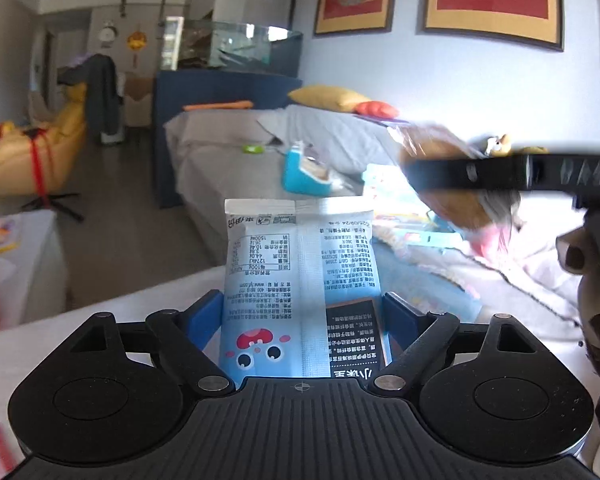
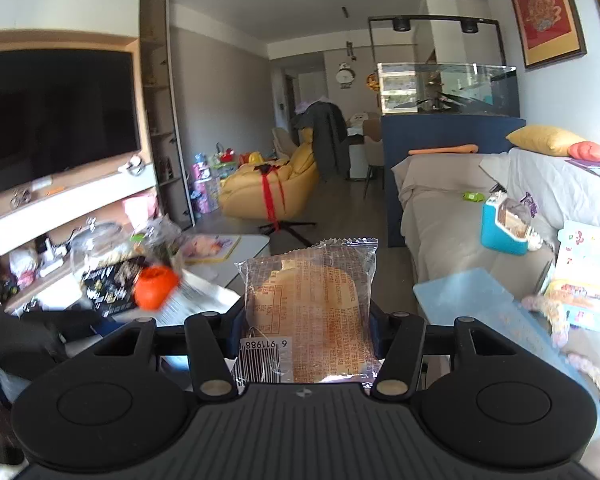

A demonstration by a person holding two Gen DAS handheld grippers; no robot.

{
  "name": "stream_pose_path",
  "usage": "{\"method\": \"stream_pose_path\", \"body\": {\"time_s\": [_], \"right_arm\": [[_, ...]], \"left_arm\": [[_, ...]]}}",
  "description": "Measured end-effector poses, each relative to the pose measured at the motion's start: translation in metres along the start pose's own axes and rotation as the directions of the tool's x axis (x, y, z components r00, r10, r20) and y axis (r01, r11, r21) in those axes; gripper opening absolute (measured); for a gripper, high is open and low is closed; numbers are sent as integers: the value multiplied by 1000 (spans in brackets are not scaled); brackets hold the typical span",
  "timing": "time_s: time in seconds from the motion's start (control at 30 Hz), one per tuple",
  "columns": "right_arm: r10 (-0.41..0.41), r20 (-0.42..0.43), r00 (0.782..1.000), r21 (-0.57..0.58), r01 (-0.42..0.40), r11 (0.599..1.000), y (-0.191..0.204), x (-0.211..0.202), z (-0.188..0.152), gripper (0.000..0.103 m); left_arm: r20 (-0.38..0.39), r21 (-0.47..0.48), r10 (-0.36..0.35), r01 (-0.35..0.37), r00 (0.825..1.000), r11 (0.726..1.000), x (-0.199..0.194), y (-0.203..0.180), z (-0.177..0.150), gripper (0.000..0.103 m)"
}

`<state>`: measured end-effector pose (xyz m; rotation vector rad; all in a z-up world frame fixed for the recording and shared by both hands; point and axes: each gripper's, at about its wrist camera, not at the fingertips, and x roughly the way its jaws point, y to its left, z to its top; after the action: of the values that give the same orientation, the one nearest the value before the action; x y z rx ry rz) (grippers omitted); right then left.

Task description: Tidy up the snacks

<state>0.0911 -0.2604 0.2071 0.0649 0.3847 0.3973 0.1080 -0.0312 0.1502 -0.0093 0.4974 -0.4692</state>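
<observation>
Between my left gripper's [image 1: 300, 312] blue fingers [image 1: 206, 314] stood a pale blue snack packet [image 1: 296, 280], clamped upright above the white table [image 1: 100, 316]. My right gripper [image 2: 306, 328] pinched a clear-wrapped bread packet [image 2: 312, 304], raised before the sofa [image 2: 440, 216].

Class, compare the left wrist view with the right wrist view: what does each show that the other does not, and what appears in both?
Only the left wrist view shows the left tool gripping a blue-and-white snack packet. Only the right wrist view shows the television and the cluttered table. Both show the right tool shut on the clear-wrapped bread, the fish tank, the yellow armchair, the grey sofa and the teal box.
</observation>
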Motion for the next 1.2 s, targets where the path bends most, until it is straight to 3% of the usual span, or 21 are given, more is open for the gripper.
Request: {"method": "stream_pose_path", "body": {"time_s": [0.13,0.23,0.3,0.4,0.53,0.6,0.67,0.73,0.8,0.9,0.97,1.07,1.1,1.2], "right_arm": [[36,-52,998,21,-35,999,-4,42,18,55],[19,-177,984,22,-16,1000,-7,92,9,65],[-8,-251,968,30,16,999,-13,118,-6,65],[2,-288,958,59,16,998,-21,131,-23,65],[13,-295,955,93,15,996,-22,135,-29,65],[9,-291,957,78,14,997,-16,132,-29,66],[5,-287,958,39,6,999,-3,131,-30,71],[14,-290,957,14,-10,1000,11,130,-30,73],[47,-309,950,5,-47,999,30,135,-34,73],[105,-348,932,10,-109,994,59,146,-41,76],[147,-380,913,11,-154,988,84,158,-47,78],[198,-437,877,29,-207,978,124,182,-59,80],[216,-457,863,44,-220,974,136,191,-64,80],[243,-515,822,82,-235,969,172,219,-83,80]], "left_arm": [[-76,-16,0,-1,997,1000,79,11,-18,90],[-135,18,33,-30,990,999,107,12,-42,89],[-124,49,15,-9,992,999,104,12,-51,87],[-86,76,-1,8,996,997,90,14,-52,86],[-41,-12,-50,49,998,999,53,34,-49,86],[-30,-69,-26,24,999,997,31,51,-52,86],[-23,-132,61,-63,998,989,8,77,-59,86],[-14,-204,192,-191,981,960,-19,107,-73,86],[-22,-276,327,-320,945,906,-45,139,-88,86],[-88,-395,505,-496,858,773,-80,185,-113,85],[-149,-471,549,-547,822,692,-96,214,-130,85],[-168,-512,557,-555,813,655,-108,233,-153,85],[-167,-526,552,-547,817,651,-106,236,-159,84],[-148,-538,511,-503,846,676,-93,236,-168,81]]}}
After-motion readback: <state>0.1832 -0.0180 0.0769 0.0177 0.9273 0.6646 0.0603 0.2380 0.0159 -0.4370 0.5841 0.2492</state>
